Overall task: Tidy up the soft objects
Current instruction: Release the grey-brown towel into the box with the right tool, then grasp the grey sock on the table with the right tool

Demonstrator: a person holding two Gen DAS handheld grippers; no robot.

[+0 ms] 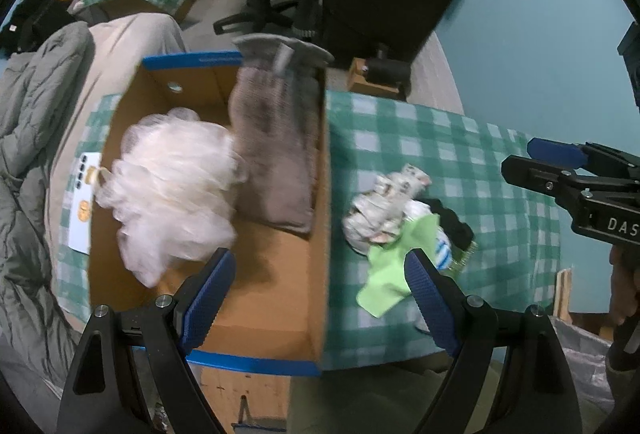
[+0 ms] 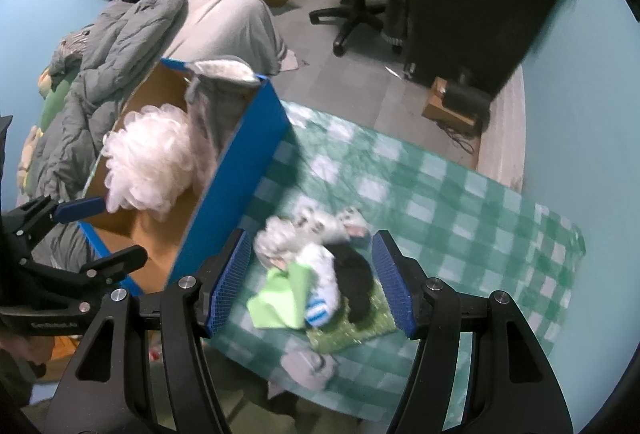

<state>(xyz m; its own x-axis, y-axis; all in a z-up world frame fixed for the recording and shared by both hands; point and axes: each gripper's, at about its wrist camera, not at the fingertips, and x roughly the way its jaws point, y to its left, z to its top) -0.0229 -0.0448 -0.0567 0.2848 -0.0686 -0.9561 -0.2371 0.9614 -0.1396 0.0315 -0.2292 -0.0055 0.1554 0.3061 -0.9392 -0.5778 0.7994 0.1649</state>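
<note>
The tablecloth point(image 2: 460, 202) has a green and white check pattern. The cardboard box point(image 1: 280, 274) is brown inside, with blue edges. In it lie a white mesh puff point(image 1: 172, 186) and a grey towel point(image 1: 276, 138). A light green cloth point(image 2: 280, 298) and a black sock point(image 2: 356, 282) lie in the pile.

Box point(image 1: 320, 194) wall between claws

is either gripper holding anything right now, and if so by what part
Nothing is held. The left gripper is open above the cardboard box, and the right gripper is open over the pile of small cloths, its fingers empty.
</note>
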